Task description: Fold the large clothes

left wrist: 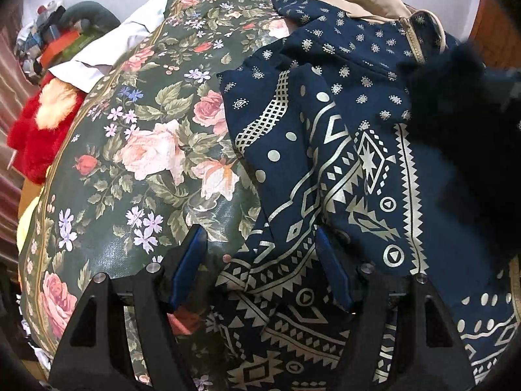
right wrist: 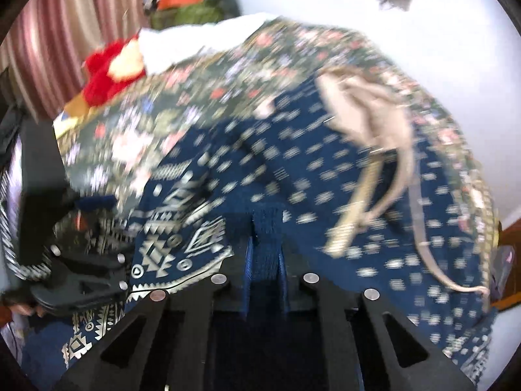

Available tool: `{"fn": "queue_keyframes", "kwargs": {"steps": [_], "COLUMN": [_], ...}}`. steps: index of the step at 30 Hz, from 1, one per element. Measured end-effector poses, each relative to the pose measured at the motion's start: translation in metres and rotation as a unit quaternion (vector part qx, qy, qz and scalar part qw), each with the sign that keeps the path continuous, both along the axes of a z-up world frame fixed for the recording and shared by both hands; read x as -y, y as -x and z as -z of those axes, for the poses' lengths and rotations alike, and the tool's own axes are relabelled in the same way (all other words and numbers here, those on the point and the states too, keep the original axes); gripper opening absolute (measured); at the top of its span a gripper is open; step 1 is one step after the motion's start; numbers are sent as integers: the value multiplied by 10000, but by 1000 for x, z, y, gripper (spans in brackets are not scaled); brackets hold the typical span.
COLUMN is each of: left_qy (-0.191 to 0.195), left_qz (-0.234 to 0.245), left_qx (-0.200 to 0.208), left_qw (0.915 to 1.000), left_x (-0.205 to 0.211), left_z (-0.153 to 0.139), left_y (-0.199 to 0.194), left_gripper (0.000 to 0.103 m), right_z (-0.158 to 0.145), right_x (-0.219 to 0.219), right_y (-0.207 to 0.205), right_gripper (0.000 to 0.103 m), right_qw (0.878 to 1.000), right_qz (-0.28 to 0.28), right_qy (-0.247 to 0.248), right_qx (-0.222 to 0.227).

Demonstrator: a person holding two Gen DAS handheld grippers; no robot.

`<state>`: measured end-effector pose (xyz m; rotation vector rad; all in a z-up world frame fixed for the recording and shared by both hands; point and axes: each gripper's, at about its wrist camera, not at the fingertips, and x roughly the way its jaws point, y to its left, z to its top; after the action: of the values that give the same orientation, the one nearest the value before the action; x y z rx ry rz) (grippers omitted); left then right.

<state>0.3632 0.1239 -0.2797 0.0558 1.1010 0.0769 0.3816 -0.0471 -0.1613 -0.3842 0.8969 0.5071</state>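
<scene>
Item: navy garment with silver geometric print (left wrist: 358, 169), spread on the floral-covered desk (left wrist: 146, 150). Left gripper (left wrist: 260, 260): jaws wide apart, empty, over its hem. Right gripper (right wrist: 265, 251): jaws clamped on navy fabric. We judge the left should pinch the edge before we lift together

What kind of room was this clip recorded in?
Most likely a lived-in bedroom or spare room at home. A floral cover serves as the folding surface, a striped curtain hangs behind it, and a red plush toy and heaped clutter sit at the edge.
</scene>
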Motion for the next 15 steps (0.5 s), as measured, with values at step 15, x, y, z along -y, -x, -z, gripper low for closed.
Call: {"fn": "queue_keyframes", "kwargs": {"steps": [15], "left_qy": [-61], "left_qz": [-402], "left_qx": [-211], "left_qw": [9989], "left_x": [3], "left_z": [-3], "left_y": [5], "left_gripper": [70], "right_z": [-99], "right_x": [171], "right_y": [7], "right_gripper": [8], "right_qw": [9828], "right_qz": [1423], "right_qy": [-663], "right_qx": [970]}}
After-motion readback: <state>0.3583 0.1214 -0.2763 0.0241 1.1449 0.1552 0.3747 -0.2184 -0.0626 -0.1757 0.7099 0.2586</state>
